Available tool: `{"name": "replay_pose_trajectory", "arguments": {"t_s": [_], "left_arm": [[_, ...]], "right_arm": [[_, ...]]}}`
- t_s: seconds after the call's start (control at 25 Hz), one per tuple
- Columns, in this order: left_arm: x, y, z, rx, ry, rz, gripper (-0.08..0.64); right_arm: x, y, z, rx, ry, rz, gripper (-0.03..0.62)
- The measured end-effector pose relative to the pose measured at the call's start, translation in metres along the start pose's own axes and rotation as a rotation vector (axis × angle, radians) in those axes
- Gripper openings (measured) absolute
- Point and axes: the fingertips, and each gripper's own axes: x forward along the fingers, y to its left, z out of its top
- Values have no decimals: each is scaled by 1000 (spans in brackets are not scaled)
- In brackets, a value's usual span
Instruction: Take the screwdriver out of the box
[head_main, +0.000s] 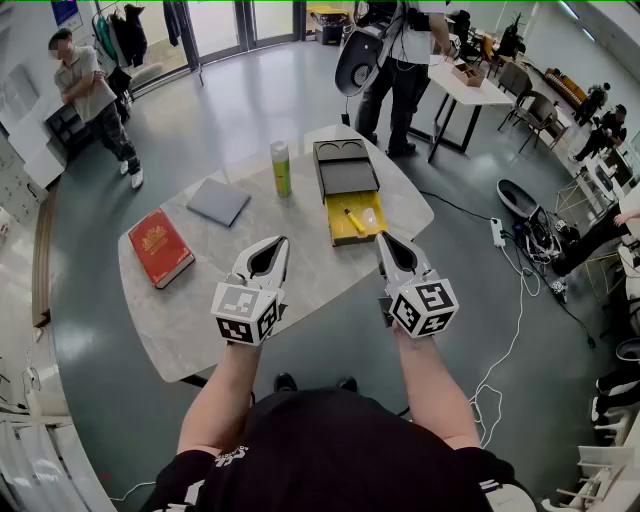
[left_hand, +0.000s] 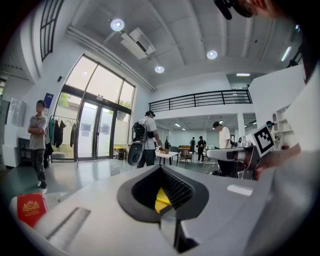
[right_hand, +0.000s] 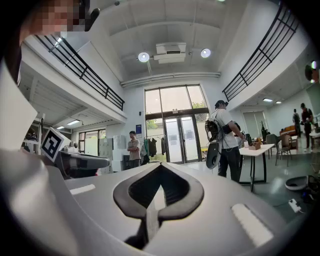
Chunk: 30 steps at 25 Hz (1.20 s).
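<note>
The box (head_main: 346, 176) lies open on the far middle of the round table (head_main: 190, 335), its dark lid behind a yellow tray (head_main: 372, 210). In the tray lies the yellow-handled screwdriver (head_main: 354, 221). My left gripper (head_main: 282, 241) hovers shut and holds nothing over the table's near part, left of the tray. My right gripper (head_main: 382, 237) is shut and holds nothing too, its tip at the tray's near right corner. In the left gripper view the left gripper (left_hand: 161, 169) points level, with a bit of the yellow tray (left_hand: 161, 199) showing through its jaw opening. The right gripper view shows the right gripper (right_hand: 161, 165) with its jaws met.
A red book (head_main: 159, 246) lies at the table's left, a grey pad (head_main: 218, 200) behind it, and a green can (head_main: 281, 168) stands left of the box. People stand beyond the table near a white table (head_main: 470, 88). Cables and a power strip (head_main: 497, 232) lie on the floor at right.
</note>
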Motion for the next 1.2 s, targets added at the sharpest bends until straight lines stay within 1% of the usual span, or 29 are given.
{"name": "replay_pose_trajectory", "arguments": {"t_s": [0.36,0.56,0.88,1.04,1.2], "left_arm": [[1,-21,-6,-31,2,-34,2],[4,-35,-11,-27,10,-36,2],[15,-69,-10,-8,9,-14,12],[26,-88,-15,6,18,-24,14],[34,-105,-11,21,15,-38,14]], "right_arm": [[-13,-2,-9,11,14,18,12],[-21,-6,-10,28,6,48,12],[-47,-38,-8,61,-10,52,14],[-59,-52,-12,62,-6,58,14],[-69,-65,-11,62,-5,61,14]]}}
